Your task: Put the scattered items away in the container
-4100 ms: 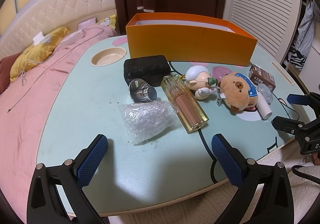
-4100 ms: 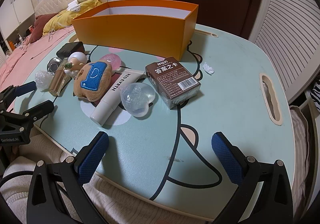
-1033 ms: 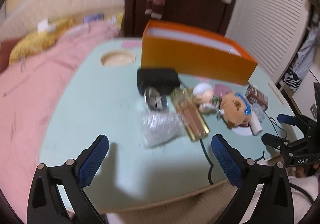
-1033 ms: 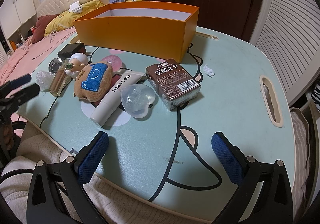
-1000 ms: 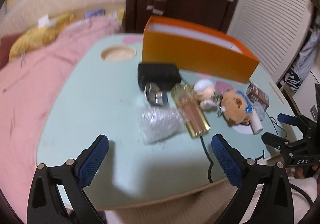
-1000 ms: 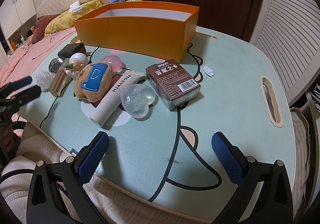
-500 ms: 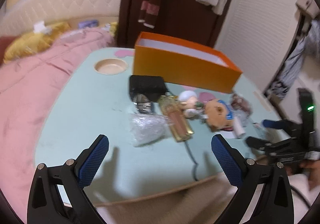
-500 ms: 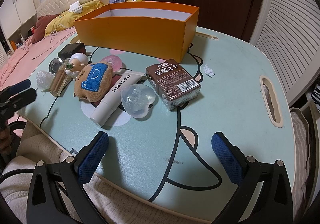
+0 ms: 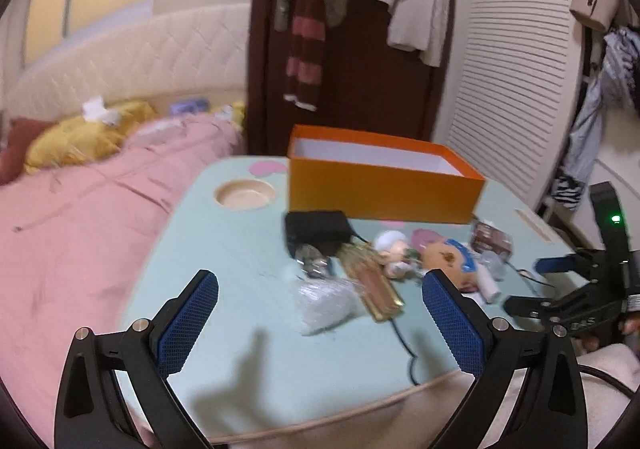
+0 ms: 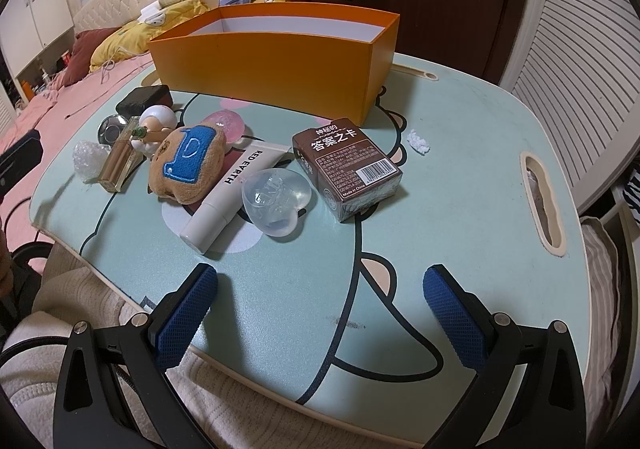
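An empty orange box [image 10: 276, 61] [image 9: 384, 185] stands at the back of the mint table [image 10: 460, 189]. In front of it lie a brown card box [image 10: 346, 167], a clear heart-shaped case [image 10: 276, 197], a white tube [image 10: 232, 195], a plush bear [image 10: 186, 163], a white figurine [image 10: 156, 125], a perfume bottle [image 10: 118, 161], a bubble-wrap wad [image 10: 86, 159], a metal cup [image 10: 110, 127] and a black case [image 10: 144, 99]. My right gripper [image 10: 320, 313] stands open near the front edge. My left gripper [image 9: 320, 321] is open and raised well above the table's left end.
A pink bed [image 9: 72, 233] with yellow pillows lies left of the table. A cup recess [image 9: 244, 195] and a handle slot [image 10: 542, 201] cut into the tabletop. A small white scrap [image 10: 418, 141] lies right of the box. A louvred door [image 9: 512, 69] stands behind.
My left gripper has risen and drawn back, so the items look smaller and farther. The right gripper has stayed still.
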The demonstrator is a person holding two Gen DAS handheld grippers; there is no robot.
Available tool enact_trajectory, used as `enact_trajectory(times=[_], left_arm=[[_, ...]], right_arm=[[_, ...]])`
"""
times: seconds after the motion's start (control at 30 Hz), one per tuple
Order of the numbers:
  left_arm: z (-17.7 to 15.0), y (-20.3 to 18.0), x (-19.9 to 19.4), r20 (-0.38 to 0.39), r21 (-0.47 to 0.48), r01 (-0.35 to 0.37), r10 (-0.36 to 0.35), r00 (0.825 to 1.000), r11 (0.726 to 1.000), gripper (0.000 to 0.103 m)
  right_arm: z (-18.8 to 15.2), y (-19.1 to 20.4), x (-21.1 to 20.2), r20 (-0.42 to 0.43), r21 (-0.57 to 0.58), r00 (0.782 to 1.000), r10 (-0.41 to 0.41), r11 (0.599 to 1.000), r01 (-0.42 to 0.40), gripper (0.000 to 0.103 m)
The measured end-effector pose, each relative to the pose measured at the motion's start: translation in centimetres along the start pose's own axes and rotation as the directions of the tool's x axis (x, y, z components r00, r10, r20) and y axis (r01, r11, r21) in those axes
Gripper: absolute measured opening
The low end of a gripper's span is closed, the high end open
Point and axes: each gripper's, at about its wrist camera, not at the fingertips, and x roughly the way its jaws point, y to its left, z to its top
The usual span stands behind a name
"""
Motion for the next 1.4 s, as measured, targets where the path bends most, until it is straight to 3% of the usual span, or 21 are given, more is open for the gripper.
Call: enact_trajectory(times=[0.03,0.13,0.17,0.37,0.5,0.67,0.73,0.8,0.93,0.97,1.07,1.17,1.4], left_arm=[[0.0,0.2,0.2,-0.012,-0.009,0.020,-0.020,1.000,1.000,0.101],[-0.1,0.6,0.7,-0.030,-0.017,0.026,-0.027,0.999,1.000,0.075],[-0.2,0.7,0.9,-0.037,-0.016,0.023,-0.023,0.999,1.000,0.073],[-0.4,0.7,1.6,-0.039,0.009,0.014,-0.014,0.999,1.000,0.069],[-0.4,0.4,2.5,-0.048,0.034,-0.005,0.007,0.999,0.999,0.069],[-0.6,-0.1,3.6,-0.082,0.060,-0.009,0.014,0.996,0.998,0.066],[-0.6,-0.2,3.7,-0.091,0.065,-0.012,0.018,0.996,0.998,0.064],[-0.7,-0.2,3.9,-0.100,0.066,-0.008,0.014,0.995,0.998,0.056],[-0.9,-0.1,4.5,-0.133,0.066,0.008,0.001,0.991,0.998,0.034],[-1.0,-0.2,4.6,-0.140,0.067,0.013,-0.004,0.990,0.998,0.034],[-1.0,-0.3,4.5,-0.136,0.072,0.026,-0.016,0.991,0.997,0.033],[-1.0,-0.4,4.4,-0.131,0.075,0.036,-0.026,0.991,0.997,0.033],[-0.9,-0.4,4.4,-0.130,0.073,0.045,-0.035,0.991,0.996,0.033]], right_arm=[[0.0,0.0,0.0,-0.001,-0.001,1.000,0.001,1.000,-0.001,0.103],[0.0,0.0,0.0,0.002,-0.001,1.000,0.001,1.000,-0.001,0.103],[0.0,-0.1,0.0,0.003,0.000,1.000,0.001,1.000,-0.001,0.103],[-0.1,-0.8,-0.8,0.050,0.037,0.998,0.035,0.999,-0.037,0.102],[0.0,-1.3,-2.1,0.137,0.048,0.990,0.041,0.998,-0.048,0.102],[0.9,-1.0,-2.0,0.184,0.008,0.983,-0.019,1.000,0.017,0.102],[1.6,-1.1,-1.5,0.179,-0.005,0.983,-0.030,0.999,0.032,0.090],[2.3,-1.2,-0.9,0.169,-0.007,0.985,-0.028,1.000,0.030,0.085],[3.4,-1.5,0.0,0.162,0.007,0.987,-0.008,1.000,0.007,0.085],[3.5,-1.6,0.1,0.161,0.006,0.987,-0.004,1.000,0.003,0.084],[3.9,-1.9,0.3,0.166,0.018,0.986,0.009,1.000,-0.012,0.070],[4.1,-3.0,0.3,0.173,0.087,0.983,0.052,0.994,-0.068,0.069],[3.7,-3.8,1.1,0.141,0.120,0.988,0.055,0.990,-0.072,0.066]])
